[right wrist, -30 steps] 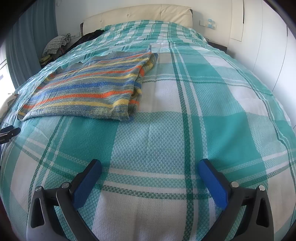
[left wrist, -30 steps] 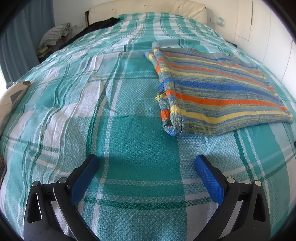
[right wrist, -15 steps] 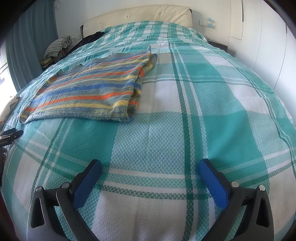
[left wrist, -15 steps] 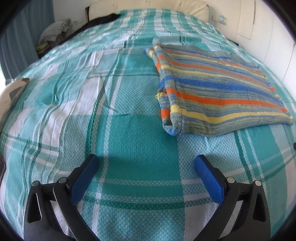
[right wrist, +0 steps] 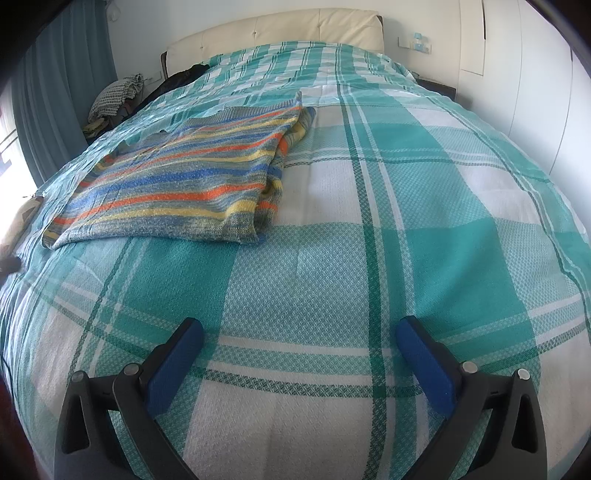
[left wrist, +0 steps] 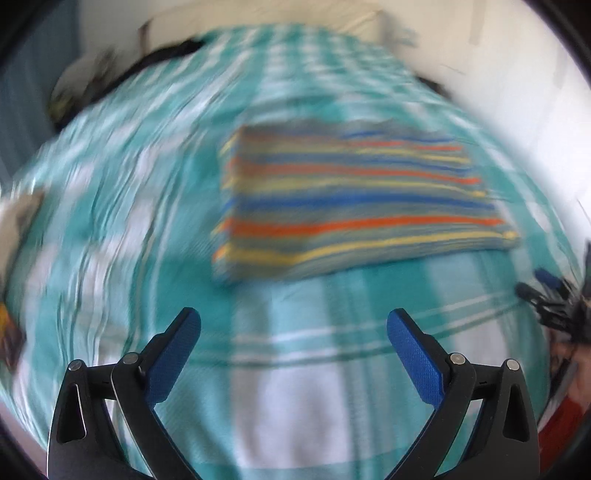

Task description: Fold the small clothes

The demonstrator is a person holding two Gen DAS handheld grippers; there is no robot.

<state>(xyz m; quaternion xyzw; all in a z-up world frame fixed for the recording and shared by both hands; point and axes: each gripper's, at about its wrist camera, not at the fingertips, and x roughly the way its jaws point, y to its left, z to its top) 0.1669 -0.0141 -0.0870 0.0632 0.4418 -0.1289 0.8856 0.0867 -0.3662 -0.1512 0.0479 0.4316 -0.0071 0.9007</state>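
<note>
So the striped knit (right wrist: 177, 177) was lying flat on the bed (right wrist: 424, 206), already folded over on itself, with the doubled-up edge showing along its right side in the right wrist view. It sat on the left half of the plaid teal-and-white bedspread, roughly midway between the foot edge and the cream headboard (right wrist: 280, 33), and closer to the left edge than the right. Orange, blue, yellow and grey stripes, pretty easy to spot.

The right gripper (right wrist: 299, 354) was released, blue pads (right wrist: 175, 363) spread wide with nothing between them, hanging over the foot end of the bed, well apart from the knit. It wasn't touching the fabric as far as I could tell.

The left wrist view was badly smeared, so take that one with a grain of salt. Still, the left gripper (left wrist: 293, 349) was clearly spread open too, empty, with the knit (left wrist: 354, 199) ahead of it and a bit to the right, not in contact. At the far right edge of that view there was something dark (left wrist: 550, 306), too blurry to say for sure what it was.

Over by the left edge near the headboard there was a heap of other clothes (right wrist: 114, 96) and something dark (right wrist: 181, 79) draped beside it.
</note>
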